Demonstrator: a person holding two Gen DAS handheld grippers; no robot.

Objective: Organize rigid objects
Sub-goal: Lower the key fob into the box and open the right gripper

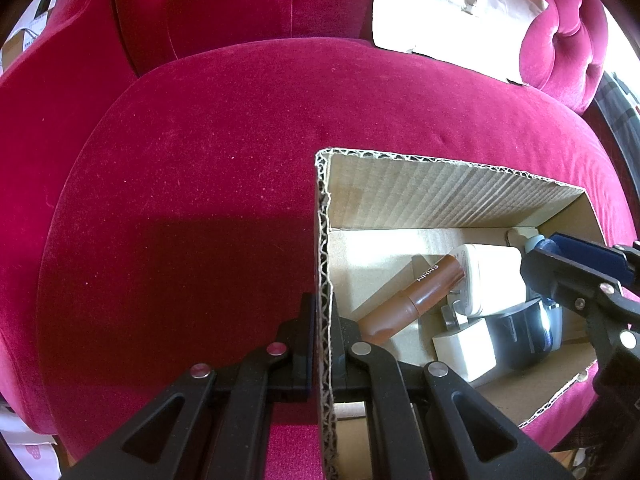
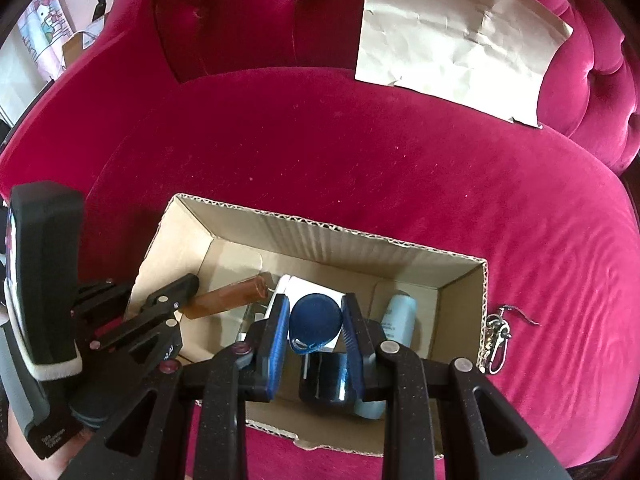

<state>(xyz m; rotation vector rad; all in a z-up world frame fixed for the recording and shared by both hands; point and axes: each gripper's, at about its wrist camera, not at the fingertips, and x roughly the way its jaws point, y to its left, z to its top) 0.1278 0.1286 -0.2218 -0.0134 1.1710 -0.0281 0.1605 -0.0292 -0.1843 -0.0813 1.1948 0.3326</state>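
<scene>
Holding the blue key fob (image 2: 315,317) over the cardboard box (image 2: 460,258), right claw (image 2: 315,334) pinches its flat sides. Fob looks light, rigid, slick. Left claw (image 1: 321,344) clamps the box wall.

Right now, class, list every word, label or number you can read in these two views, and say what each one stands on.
"EMMM": on the brown tube in the box; last letters doubtful.
"AI": on the left claw; any letters before it are hidden.
White print on the black device at the lower left edge: too small to read.
Print on the pale blue bottle: too blurred to read.
</scene>
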